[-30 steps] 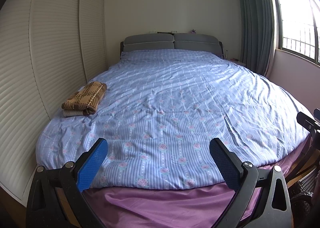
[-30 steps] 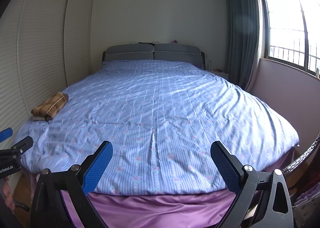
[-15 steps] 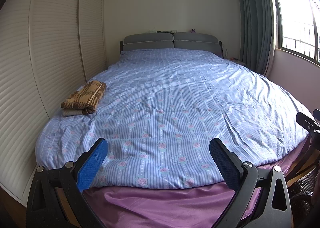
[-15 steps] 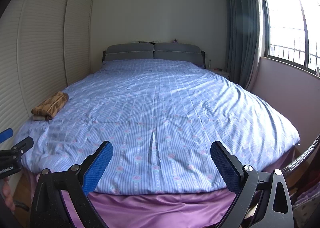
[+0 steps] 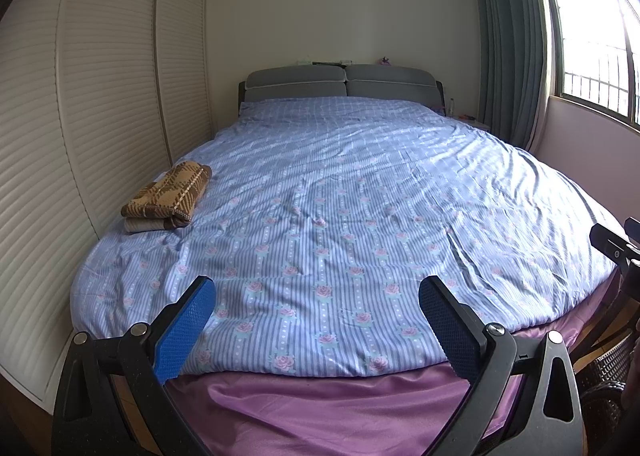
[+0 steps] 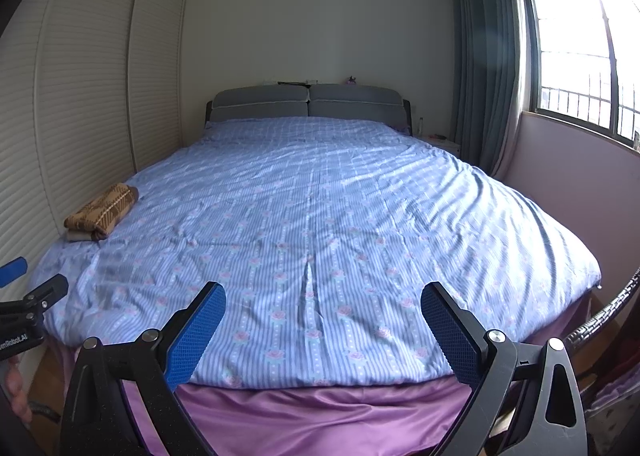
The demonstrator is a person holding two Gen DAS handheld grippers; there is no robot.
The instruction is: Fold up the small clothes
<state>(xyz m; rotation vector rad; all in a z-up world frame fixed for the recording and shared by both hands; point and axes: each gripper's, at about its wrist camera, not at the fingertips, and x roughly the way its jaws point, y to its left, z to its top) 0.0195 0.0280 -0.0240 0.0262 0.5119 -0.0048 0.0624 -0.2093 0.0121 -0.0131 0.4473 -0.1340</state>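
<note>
Bedroom scene, both cameras facing a bed (image 5: 320, 183) covered by a blue striped floral duvet (image 6: 320, 223) over a purple sheet (image 5: 320, 408). Left gripper (image 5: 316, 332) held at the foot of the bed, blue-padded fingers (image 5: 182, 330) spread wide, nothing between them. Right gripper (image 6: 322, 332) likewise released and empty, alongside at the foot. Folded brown checked clothes (image 5: 168, 195) rest in a small stack on the duvet's left edge, ahead and to the left of both grippers, well apart from each, beside the slatted wardrobe doors (image 5: 80, 115).
</note>
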